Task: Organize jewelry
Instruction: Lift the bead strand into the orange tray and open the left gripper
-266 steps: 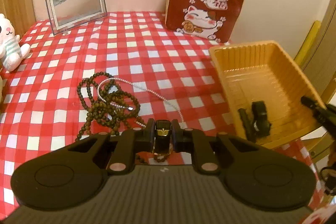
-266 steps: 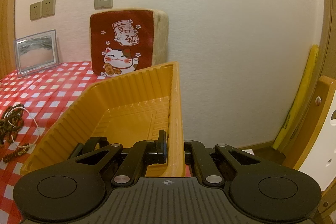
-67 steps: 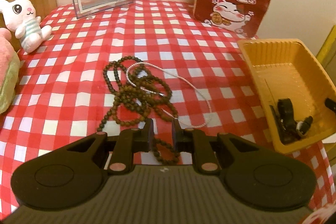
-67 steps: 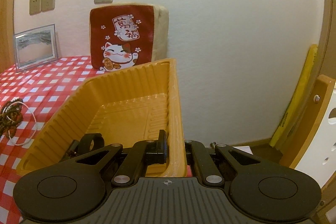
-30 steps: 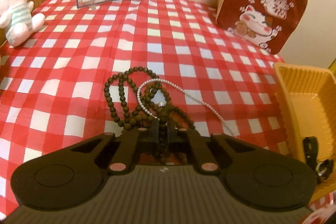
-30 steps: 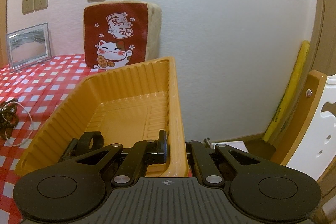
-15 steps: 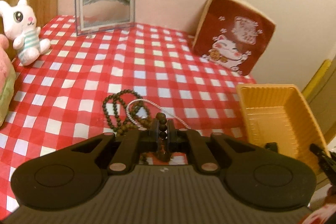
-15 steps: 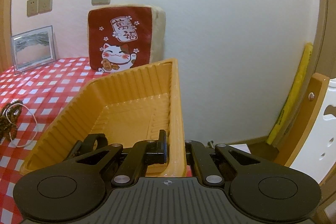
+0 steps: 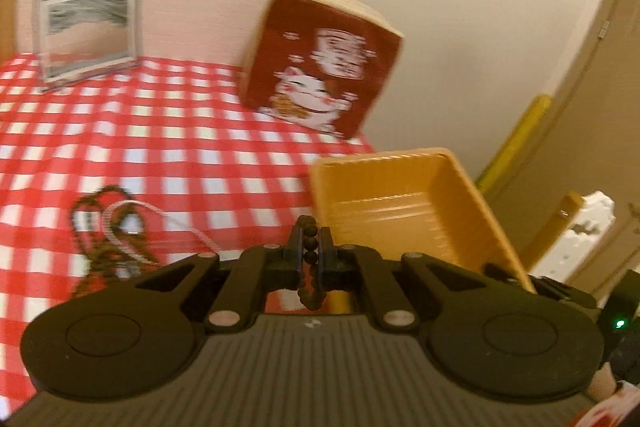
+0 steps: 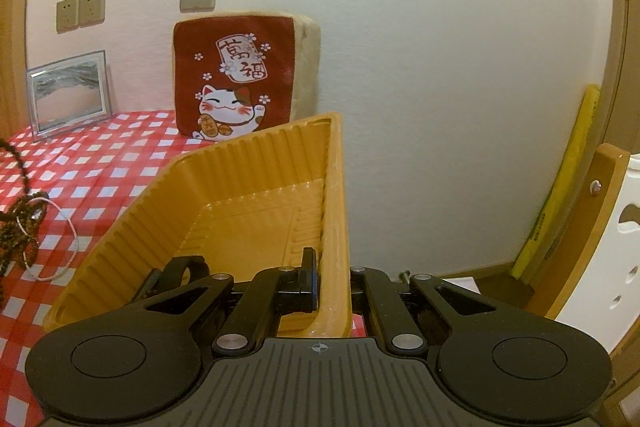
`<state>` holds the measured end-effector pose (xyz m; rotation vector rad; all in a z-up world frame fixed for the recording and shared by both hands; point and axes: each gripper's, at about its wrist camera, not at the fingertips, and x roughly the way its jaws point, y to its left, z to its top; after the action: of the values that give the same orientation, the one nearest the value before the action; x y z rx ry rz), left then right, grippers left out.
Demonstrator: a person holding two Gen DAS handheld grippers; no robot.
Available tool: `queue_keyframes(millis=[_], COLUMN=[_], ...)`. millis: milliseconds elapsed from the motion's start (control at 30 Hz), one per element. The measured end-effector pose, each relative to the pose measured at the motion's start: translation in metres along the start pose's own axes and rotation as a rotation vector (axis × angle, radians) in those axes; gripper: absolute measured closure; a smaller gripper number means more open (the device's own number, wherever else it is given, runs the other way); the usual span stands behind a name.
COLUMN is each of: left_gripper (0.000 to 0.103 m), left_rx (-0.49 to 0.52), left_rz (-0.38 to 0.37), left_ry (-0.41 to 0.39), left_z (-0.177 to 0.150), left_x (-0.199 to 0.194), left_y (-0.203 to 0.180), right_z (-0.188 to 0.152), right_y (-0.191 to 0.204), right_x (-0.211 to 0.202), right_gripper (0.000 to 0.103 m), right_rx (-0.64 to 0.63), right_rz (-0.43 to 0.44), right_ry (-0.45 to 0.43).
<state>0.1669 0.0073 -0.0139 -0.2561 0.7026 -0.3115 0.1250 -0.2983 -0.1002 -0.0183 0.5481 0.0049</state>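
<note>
Left hand-held gripper [image 9: 310, 243] pinches dark wooden bead strand [image 9: 309, 259], lifted off red-checked desk [image 9: 168, 155]; remaining coils at 9 o'clock. Right hand-held gripper [image 10: 331, 283] clamps ribbed orange plastic tray [image 10: 256, 187] wall, 3 o'clock side.

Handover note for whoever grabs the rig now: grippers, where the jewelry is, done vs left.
Left gripper: shut on the dark bead strand, lifted, one end trailing to the pile on the checked cloth.
Right gripper: shut on the near rim of the yellow tray.
On the cloth: rest of the dark beads, tangled with the white bead chain.
Done: a black item sits in the tray.
Left: carry the dark beads into the tray, then the white chain.
</note>
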Motion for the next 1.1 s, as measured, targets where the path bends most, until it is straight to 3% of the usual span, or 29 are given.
queue_keyframes(millis=[333, 1100], left_gripper=[0.097, 0.097], left_rx=[0.072, 0.125], left_rz=[-0.102, -0.253], left_ry=[0.055, 0.160], left_z=[0.000, -0.006], left_x=[0.034, 0.083], left_y=[-0.050, -0.117], right_z=[0.001, 0.003], right_y=[0.001, -0.003], right_x=[0.000, 0.003], right_gripper=[0.099, 0.099], right_rx=[0.001, 0.015], right_rz=[0.001, 0.020], right_ry=[0.000, 0.007])
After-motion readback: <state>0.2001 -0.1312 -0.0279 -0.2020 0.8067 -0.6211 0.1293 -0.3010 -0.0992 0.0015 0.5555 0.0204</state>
